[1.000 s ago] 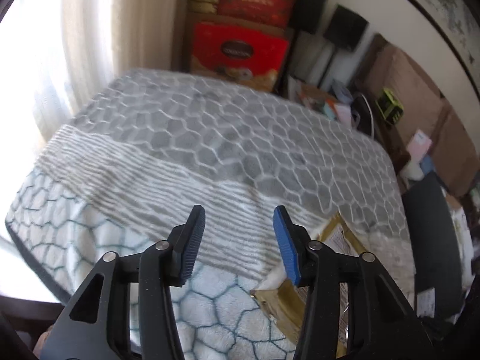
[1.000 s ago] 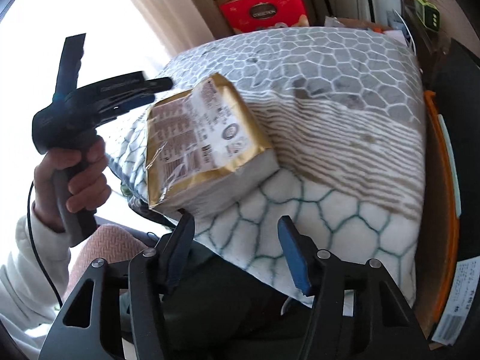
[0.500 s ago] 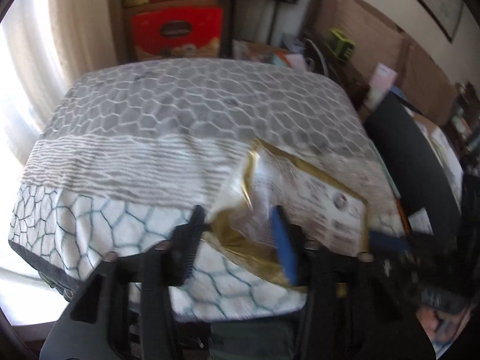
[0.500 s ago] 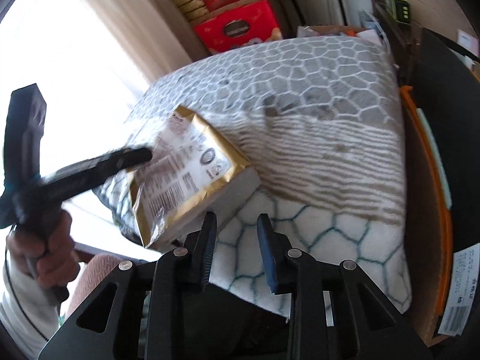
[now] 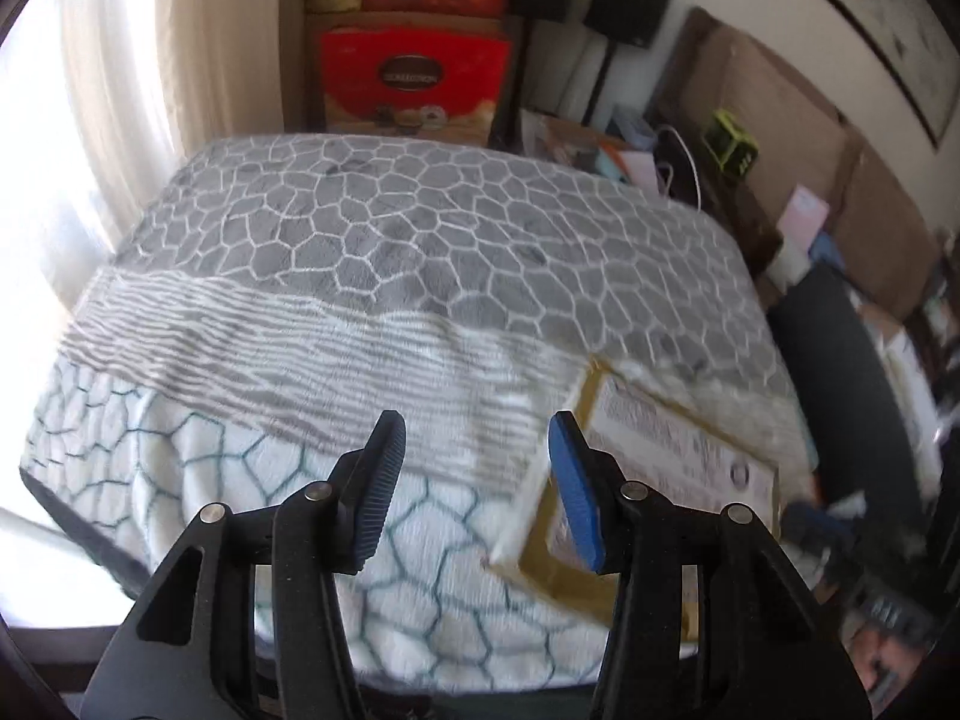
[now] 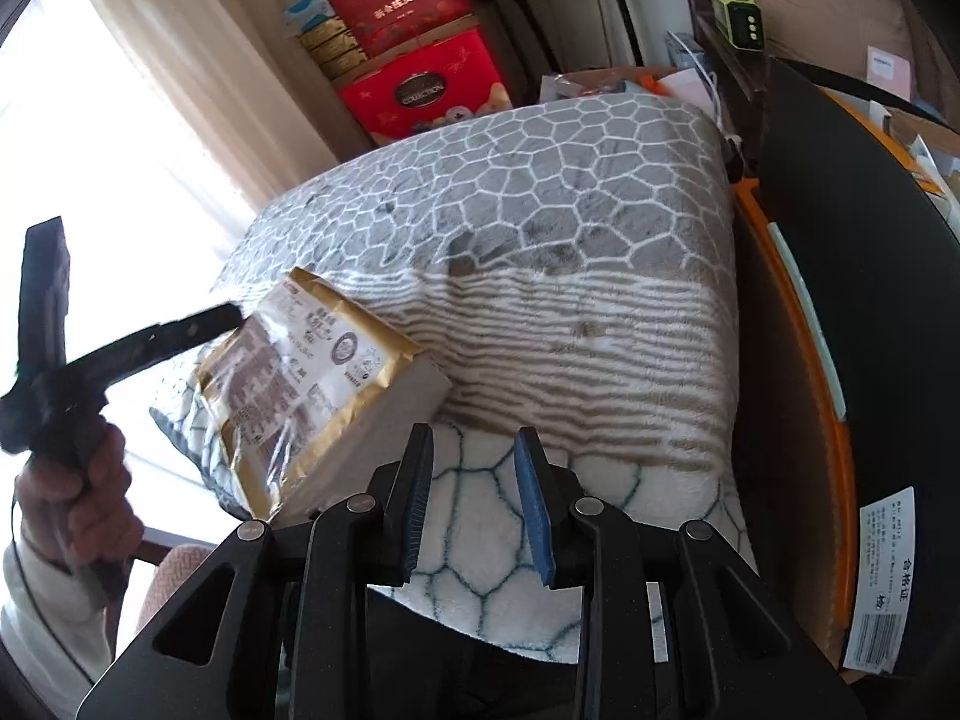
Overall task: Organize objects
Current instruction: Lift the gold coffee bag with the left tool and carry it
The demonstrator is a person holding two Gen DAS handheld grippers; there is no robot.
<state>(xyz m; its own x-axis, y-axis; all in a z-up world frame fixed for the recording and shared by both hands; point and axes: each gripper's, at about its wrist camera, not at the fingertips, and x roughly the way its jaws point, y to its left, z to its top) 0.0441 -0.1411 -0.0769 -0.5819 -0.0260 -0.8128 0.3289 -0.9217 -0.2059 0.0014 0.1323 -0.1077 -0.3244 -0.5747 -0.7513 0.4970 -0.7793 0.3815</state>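
A: Package (image 6: 312, 384) placement: where, and what changed?

B: It lies near the blanket's (image 5: 420, 276) front edge. The left gripper (image 5: 474, 480), around it half a second ago, now sits beside it, spread and empty; release seems finished.

A: And the right gripper (image 6: 474, 492)?

B: Its fingers are wider than before, holding nothing.

A: Appearance?

B: Flat gold-bordered pack, printed label under clear wrap, slightly crinkled.
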